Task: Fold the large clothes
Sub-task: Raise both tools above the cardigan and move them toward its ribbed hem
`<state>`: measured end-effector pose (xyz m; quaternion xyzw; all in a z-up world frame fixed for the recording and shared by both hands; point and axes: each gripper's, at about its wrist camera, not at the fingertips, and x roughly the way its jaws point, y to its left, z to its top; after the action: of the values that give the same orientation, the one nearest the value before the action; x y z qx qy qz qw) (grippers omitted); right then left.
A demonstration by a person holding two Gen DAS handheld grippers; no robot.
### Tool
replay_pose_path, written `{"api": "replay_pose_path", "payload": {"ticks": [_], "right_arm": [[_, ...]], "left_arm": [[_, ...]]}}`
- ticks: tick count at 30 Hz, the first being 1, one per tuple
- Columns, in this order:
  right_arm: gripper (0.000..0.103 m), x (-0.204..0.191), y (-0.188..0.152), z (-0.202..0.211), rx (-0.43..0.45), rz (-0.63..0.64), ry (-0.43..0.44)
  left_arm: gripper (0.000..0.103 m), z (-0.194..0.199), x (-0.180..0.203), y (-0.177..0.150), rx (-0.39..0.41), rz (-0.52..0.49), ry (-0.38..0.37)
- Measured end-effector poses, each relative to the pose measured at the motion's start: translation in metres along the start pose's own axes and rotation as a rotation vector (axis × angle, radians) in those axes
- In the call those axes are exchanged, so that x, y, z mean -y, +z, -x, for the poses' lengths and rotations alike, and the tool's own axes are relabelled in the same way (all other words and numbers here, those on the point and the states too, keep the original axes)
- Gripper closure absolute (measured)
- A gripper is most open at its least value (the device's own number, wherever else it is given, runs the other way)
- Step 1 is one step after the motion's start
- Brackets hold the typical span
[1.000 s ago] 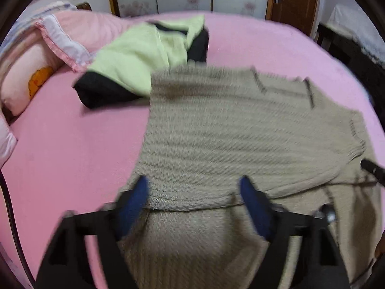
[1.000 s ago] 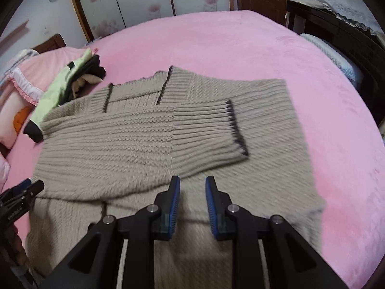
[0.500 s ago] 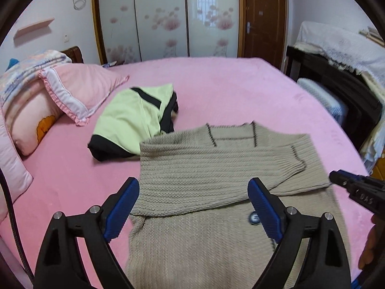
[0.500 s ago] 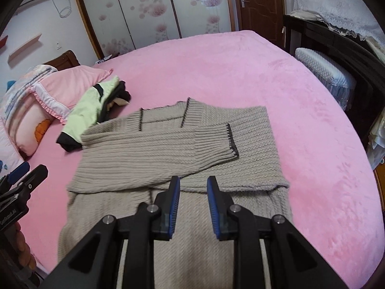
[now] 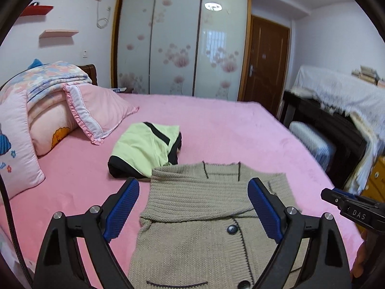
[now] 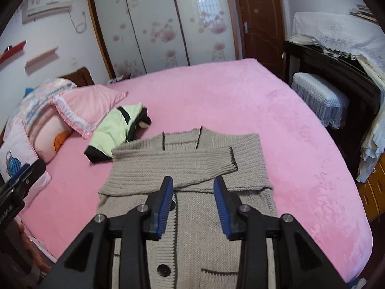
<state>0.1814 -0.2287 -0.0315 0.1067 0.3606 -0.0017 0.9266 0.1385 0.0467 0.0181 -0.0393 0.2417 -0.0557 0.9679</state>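
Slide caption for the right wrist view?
Right gripper opening, empty, above a beige cardigan with sleeves folded across, on a pink bed.

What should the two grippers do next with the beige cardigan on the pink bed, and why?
Probably lower both to its near hem and fold it up toward the collar. The beige cardigan lies flat with sleeves already crossed, the lower half unfolded. The left gripper is open and empty; the right gripper is opening, holding nothing.

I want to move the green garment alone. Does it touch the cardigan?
Touching. In the left wrist view the cardigan's top corner overlaps the green garment's near edge, no pink bedspread between them; the right wrist view agrees.
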Motion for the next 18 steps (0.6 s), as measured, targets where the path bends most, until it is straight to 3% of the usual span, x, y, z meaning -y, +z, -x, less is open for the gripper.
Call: {"api": "replay_pose_path", "payload": {"ticks": [7, 10, 13, 18], "right_arm": [[0.068, -0.003, -0.013, 0.042, 0.061, 0.008, 0.023], [0.068, -0.006, -0.021, 0.059, 0.072, 0.034, 0.025], [0.068, -0.009, -0.032, 0.081, 0.094, 0.071, 0.016], [0.052, -0.005, -0.052, 0.114, 0.162, 0.055, 0.064]], "left_arm": [[0.012, 0.033, -0.016, 0.000, -0.027, 0.027, -0.041], [0.012, 0.048, -0.022, -0.003, -0.024, 0.026, -0.001], [0.005, 0.065, -0.031, -0.008, -0.022, 0.037, 0.018], [0.001, 0.095, -0.059, -0.022, -0.011, 0.122, 0.031]]}}
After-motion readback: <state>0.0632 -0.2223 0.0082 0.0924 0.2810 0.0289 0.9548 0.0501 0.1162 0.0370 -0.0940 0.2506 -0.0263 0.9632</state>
